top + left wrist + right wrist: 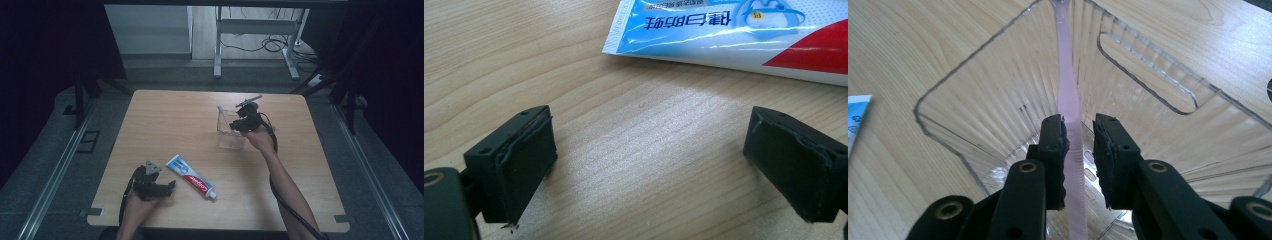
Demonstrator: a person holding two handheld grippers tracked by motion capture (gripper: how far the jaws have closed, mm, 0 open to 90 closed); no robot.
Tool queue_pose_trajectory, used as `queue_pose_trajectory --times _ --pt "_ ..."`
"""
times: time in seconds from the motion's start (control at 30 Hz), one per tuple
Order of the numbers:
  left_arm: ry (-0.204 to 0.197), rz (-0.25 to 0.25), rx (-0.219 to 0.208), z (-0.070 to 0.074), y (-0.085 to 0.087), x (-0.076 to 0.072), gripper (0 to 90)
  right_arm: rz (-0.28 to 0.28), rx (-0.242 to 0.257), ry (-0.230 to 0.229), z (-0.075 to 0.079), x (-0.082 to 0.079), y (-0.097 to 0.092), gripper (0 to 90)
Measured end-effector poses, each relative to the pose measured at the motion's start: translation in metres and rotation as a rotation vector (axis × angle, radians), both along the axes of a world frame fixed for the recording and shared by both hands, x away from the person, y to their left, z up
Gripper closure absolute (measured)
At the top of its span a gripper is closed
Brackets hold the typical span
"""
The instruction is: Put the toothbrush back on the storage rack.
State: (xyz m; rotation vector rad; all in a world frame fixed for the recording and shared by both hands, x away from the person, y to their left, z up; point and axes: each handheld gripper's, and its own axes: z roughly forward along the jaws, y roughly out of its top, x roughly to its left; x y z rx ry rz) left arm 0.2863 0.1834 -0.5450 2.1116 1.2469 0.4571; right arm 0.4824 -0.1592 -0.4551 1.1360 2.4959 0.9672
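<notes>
A clear plastic cup (230, 139) stands right of the table's middle. In it leans a pink toothbrush (1066, 75), its head above the far rim. My right gripper (1078, 125) reaches down into the cup (973, 105) with the toothbrush handle between its jaws. The left pad lies against the handle and a narrow gap shows at the right pad, so the jaws are open. A blue, white and red toothpaste tube (192, 182) lies flat near the front. My left gripper (167, 189) rests just left of the tube (734, 30), jaws wide open over bare wood (649, 150).
The light wooden table (165, 120) has bare room at its left and far side. Beyond its far edge are grey floor, white desk legs (218, 45) and loose cables. Dark curtains stand on both sides.
</notes>
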Motion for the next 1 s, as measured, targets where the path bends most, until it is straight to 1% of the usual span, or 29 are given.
queue_pose_trajectory --times 0.2,0.33,0.47,0.6,0.7,0.83,0.97,1.0 --pt "0.001 0.000 0.000 0.000 0.000 0.000 6.4 0.013 0.008 -0.016 0.007 -0.007 0.000 64.5" --pt "0.001 0.000 0.000 0.000 0.000 0.000 6.4 0.020 0.019 -0.025 0.015 -0.013 -0.001 59.9" --pt "0.001 -0.001 0.000 0.000 0.000 0.000 6.4 0.033 0.029 -0.044 0.024 -0.019 -0.001 53.2" --pt "0.000 0.000 0.000 0.000 0.000 0.000 6.7 0.043 0.031 -0.045 0.030 -0.025 -0.002 47.3" --pt "0.000 0.000 0.000 0.000 0.000 0.000 6.7 0.049 0.028 -0.065 0.035 -0.031 -0.004 43.9" --pt "0.000 0.000 0.000 0.000 0.000 0.000 6.6 0.060 0.048 -0.075 0.040 -0.038 -0.007 38.0" --pt "0.000 0.000 0.000 0.000 0.000 0.000 6.7 0.071 0.057 -0.089 0.044 -0.046 -0.010 34.4" --pt "0.000 0.000 0.000 0.000 0.000 0.000 6.7 0.075 0.063 -0.089 0.045 -0.048 -0.010 31.9"
